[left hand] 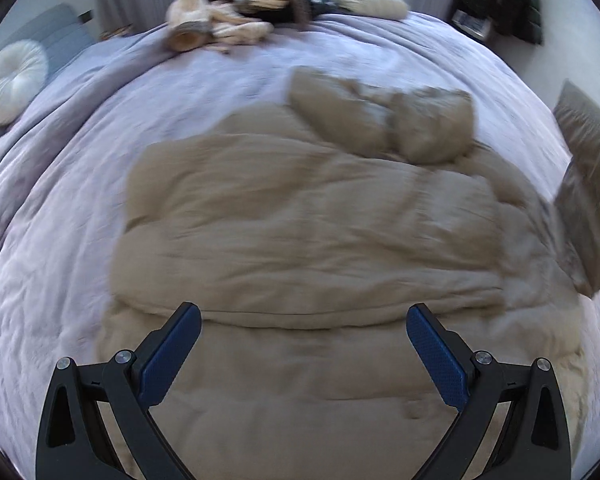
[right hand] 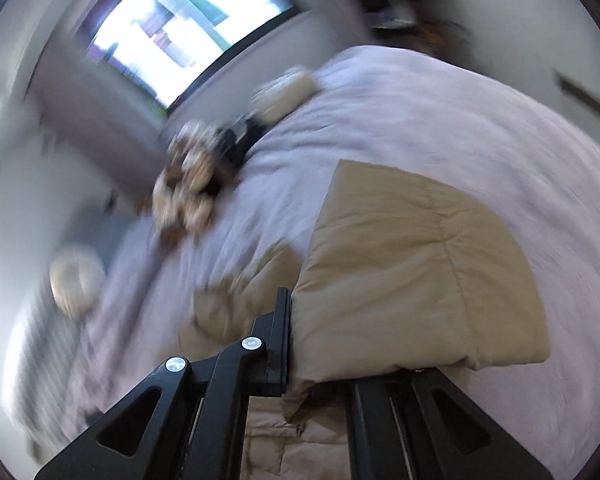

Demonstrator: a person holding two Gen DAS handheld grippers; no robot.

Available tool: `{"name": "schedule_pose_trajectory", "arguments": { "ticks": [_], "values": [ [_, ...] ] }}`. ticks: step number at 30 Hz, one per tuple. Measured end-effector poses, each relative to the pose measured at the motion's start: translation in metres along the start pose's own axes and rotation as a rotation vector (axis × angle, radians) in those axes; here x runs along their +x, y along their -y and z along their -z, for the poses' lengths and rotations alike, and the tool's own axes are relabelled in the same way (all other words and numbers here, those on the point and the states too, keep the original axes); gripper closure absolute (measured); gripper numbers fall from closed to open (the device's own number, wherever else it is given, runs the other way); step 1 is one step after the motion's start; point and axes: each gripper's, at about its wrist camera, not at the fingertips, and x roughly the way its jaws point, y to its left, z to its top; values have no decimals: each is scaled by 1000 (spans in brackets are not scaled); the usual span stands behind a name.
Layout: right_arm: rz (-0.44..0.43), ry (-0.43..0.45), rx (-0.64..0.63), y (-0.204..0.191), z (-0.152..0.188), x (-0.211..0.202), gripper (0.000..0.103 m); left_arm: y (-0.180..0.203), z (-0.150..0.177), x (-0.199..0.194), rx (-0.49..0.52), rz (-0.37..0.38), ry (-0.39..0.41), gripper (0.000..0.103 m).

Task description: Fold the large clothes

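A large tan padded jacket (left hand: 308,224) lies spread on a lilac bed cover (left hand: 60,208). My left gripper (left hand: 304,320) is open and empty, hovering over the jacket's near hem. My right gripper (right hand: 316,344) is shut on a tan sleeve (right hand: 400,272) and holds it lifted above the bed; the sleeve covers the right finger. That lifted sleeve also shows at the right edge of the left wrist view (left hand: 588,200). The right wrist view is blurred and tilted.
A heap of beige, brown and dark clothes (left hand: 236,12) lies at the bed's far end, with a cream item (left hand: 372,0) beside it. A round white cushion (left hand: 12,80) sits at the left. A window (right hand: 188,28) is beyond the bed.
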Motion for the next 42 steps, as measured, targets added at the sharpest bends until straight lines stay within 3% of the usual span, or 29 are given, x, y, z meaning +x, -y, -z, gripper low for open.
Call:
{"name": "schedule_pose_trajectory", "arguments": {
  "ticks": [5, 9, 12, 15, 16, 18, 19, 20, 24, 29, 30, 32, 33, 35, 36, 38, 42],
  "values": [
    [68, -148, -295, -93, 53, 76, 97, -42, 1, 7, -74, -38, -4, 0],
    [137, -277, -422, -119, 108, 133, 97, -65, 3, 15, -110, -50, -9, 0],
    [189, -370, -391, -109, 134, 162, 96, -70, 2, 23, -135, -41, -21, 0],
    [214, -388, -290, -95, 139, 173, 93, -68, -5, 29, -157, -2, -20, 0],
    [205, -391, -258, -94, 137, 172, 85, -65, -6, 29, -155, 5, -19, 0],
    [178, -400, -212, -95, 134, 168, 59, -58, -11, 29, -144, 27, -14, 0],
    [158, -397, -185, -96, 130, 161, 37, -56, -10, 28, -140, 33, -11, 0],
    [146, -380, -164, -96, 126, 153, 31, -54, -12, 27, -134, 40, -7, 0],
    [90, -301, 0, -75, 116, 110, 30, -55, -19, 28, -113, 51, 0, 0],
    [102, -214, 311, -7, 102, 90, 32, -68, -25, 30, -134, 82, 8, 0],
    [102, -197, 366, 5, 98, 91, 36, -72, -25, 30, -145, 103, 10, 0],
    [84, -162, 437, 21, 88, 98, 83, -80, -26, 30, -172, 148, 9, 0],
    [76, -158, 437, 21, 83, 101, 88, -88, -27, 29, -205, 204, 8, 0],
    [41, -138, 370, 1, 71, 112, 91, -99, -27, 29, -253, 303, 2, 0],
    [16, -142, 296, -18, 67, 115, 91, -108, -29, 29, -286, 375, -9, 0],
    [-31, -167, 141, -58, 68, 121, 91, -114, -31, 29, -318, 449, -23, 0],
    [-43, -285, -160, -130, 102, 140, 90, -126, -37, 31, -384, 624, -38, 0]
  ]
}}
